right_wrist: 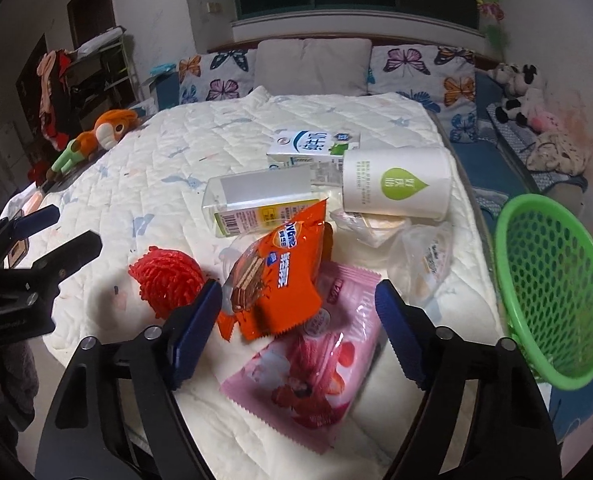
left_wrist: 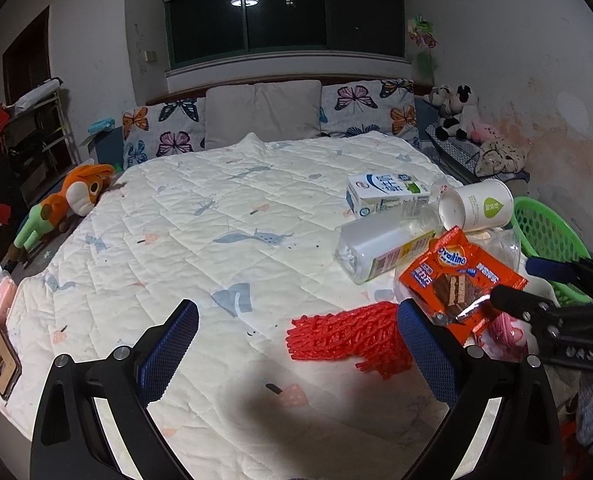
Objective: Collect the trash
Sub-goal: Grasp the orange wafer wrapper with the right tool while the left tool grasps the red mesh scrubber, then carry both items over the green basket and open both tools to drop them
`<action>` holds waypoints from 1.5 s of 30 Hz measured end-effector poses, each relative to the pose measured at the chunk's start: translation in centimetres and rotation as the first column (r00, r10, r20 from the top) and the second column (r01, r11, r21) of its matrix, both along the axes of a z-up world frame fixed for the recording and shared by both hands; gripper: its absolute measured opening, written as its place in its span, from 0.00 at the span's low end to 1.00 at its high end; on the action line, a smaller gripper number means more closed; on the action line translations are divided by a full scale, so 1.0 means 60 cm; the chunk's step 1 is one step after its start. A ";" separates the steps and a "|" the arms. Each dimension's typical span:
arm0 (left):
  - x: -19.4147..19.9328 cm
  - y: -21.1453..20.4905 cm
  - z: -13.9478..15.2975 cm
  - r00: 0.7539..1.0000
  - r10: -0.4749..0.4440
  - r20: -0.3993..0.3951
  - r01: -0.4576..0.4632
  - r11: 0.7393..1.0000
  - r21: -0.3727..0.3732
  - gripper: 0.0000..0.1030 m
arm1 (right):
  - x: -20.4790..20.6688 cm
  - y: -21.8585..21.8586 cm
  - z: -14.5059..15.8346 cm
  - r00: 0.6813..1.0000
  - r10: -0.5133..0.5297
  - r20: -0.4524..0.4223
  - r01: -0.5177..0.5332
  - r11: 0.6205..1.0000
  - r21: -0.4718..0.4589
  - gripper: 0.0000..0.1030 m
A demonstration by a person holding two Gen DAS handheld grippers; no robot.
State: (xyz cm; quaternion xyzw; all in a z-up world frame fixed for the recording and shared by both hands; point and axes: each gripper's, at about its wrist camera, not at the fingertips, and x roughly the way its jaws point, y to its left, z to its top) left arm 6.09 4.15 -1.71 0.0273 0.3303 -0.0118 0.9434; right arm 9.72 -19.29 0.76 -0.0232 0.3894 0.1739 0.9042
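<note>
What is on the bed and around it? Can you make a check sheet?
Surface: white quilted bed cover, trash heaped at one side.
Job's things: orange wafer wrapper on pink wrapper; red net, clear bottle, milk carton, paper cup, green basket off the bed's edge.
Clutter: orange plush toy, butterfly pillows.
Grippers: left gripper open, empty; right gripper open around the wrappers.
Cables: nothing seen.
Surroundings: dark window, shelf rack.

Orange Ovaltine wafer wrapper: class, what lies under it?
The orange Ovaltine wafer wrapper overlaps the pink snack wrapper and touches the lying clear bottle. Whatever else sits beneath it is hidden.
</note>
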 end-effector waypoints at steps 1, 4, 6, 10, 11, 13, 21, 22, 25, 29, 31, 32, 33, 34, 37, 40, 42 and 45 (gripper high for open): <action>0.000 0.001 -0.002 1.000 -0.008 -0.004 0.008 1.000 -0.002 0.94 | 0.003 0.001 -0.001 1.000 0.002 -0.004 -0.002 1.000 0.000 0.73; 0.000 0.002 -0.010 0.999 -0.045 -0.019 0.045 0.999 -0.008 0.94 | 0.014 0.004 -0.007 0.999 0.010 -0.031 -0.009 1.000 0.010 0.67; -0.001 0.001 -0.013 0.997 -0.071 -0.025 0.071 0.997 -0.013 0.94 | 0.017 0.007 -0.011 0.999 0.015 -0.040 -0.015 1.000 0.014 0.62; -0.003 -0.009 -0.022 0.988 -0.152 -0.040 0.152 0.988 -0.020 0.94 | 0.021 0.010 -0.019 0.998 0.016 -0.056 -0.015 1.000 0.022 0.55; -0.003 -0.014 -0.025 0.983 -0.175 -0.045 0.175 0.985 -0.014 0.94 | 0.023 0.010 -0.022 0.998 0.016 -0.065 -0.014 0.999 0.030 0.51; 0.000 -0.024 -0.030 0.977 -0.208 -0.050 0.209 0.978 0.009 0.94 | 0.025 0.006 -0.027 0.996 0.012 -0.084 -0.008 0.999 0.045 0.45; 0.026 -0.044 -0.049 0.958 -0.276 -0.076 0.276 0.961 -0.013 0.86 | 0.020 -0.003 -0.024 0.997 0.003 -0.080 0.003 0.997 0.076 0.33; 0.030 -0.047 -0.053 0.956 -0.283 -0.079 0.283 0.959 -0.015 0.82 | 0.019 -0.004 -0.022 0.997 0.003 -0.077 0.004 0.997 0.079 0.32; 0.044 -0.052 -0.064 0.951 -0.294 -0.101 0.293 0.956 -0.020 0.75 | 0.015 -0.009 -0.015 0.998 0.001 -0.064 0.005 0.996 0.091 0.32; 0.055 -0.060 -0.075 0.943 -0.310 -0.123 0.309 0.951 -0.024 0.65 | 0.008 -0.017 0.000 0.999 -0.002 -0.042 0.007 0.994 0.108 0.31; 0.058 -0.062 -0.080 0.938 -0.320 -0.134 0.318 0.947 -0.039 0.59 | 0.006 -0.021 0.008 0.999 -0.007 -0.031 0.010 0.993 0.113 0.31; 0.058 -0.062 -0.081 0.936 -0.324 -0.137 0.320 0.946 -0.047 0.57 | 0.004 -0.025 0.013 1.000 -0.010 -0.023 0.013 0.993 0.116 0.31; 0.059 -0.063 -0.082 0.936 -0.325 -0.138 0.321 0.946 -0.052 0.57 | 0.003 -0.027 0.016 1.000 -0.013 -0.019 0.015 0.993 0.118 0.31; 0.058 -0.064 -0.082 0.935 -0.327 -0.137 0.323 0.945 -0.055 0.53 | 0.002 -0.032 0.020 1.000 -0.017 -0.014 0.019 0.992 0.121 0.31; 0.057 -0.068 -0.080 0.933 -0.335 -0.132 0.330 0.942 -0.060 0.45 | -0.003 -0.048 0.032 1.000 -0.031 0.002 0.030 0.991 0.134 0.31; 0.056 -0.071 -0.076 0.931 -0.342 -0.127 0.336 0.940 -0.068 0.37 | -0.008 -0.069 0.043 0.999 -0.047 0.015 0.045 0.988 0.147 0.31; 0.053 -0.075 -0.073 0.931 -0.344 -0.126 0.338 0.939 -0.064 0.33 | -0.011 -0.085 0.049 0.998 -0.063 0.022 0.059 0.987 0.150 0.31; 0.050 -0.077 -0.068 0.931 -0.345 -0.123 0.338 0.938 -0.072 0.30 | -0.016 -0.112 0.055 0.995 -0.092 0.034 0.086 0.984 0.154 0.31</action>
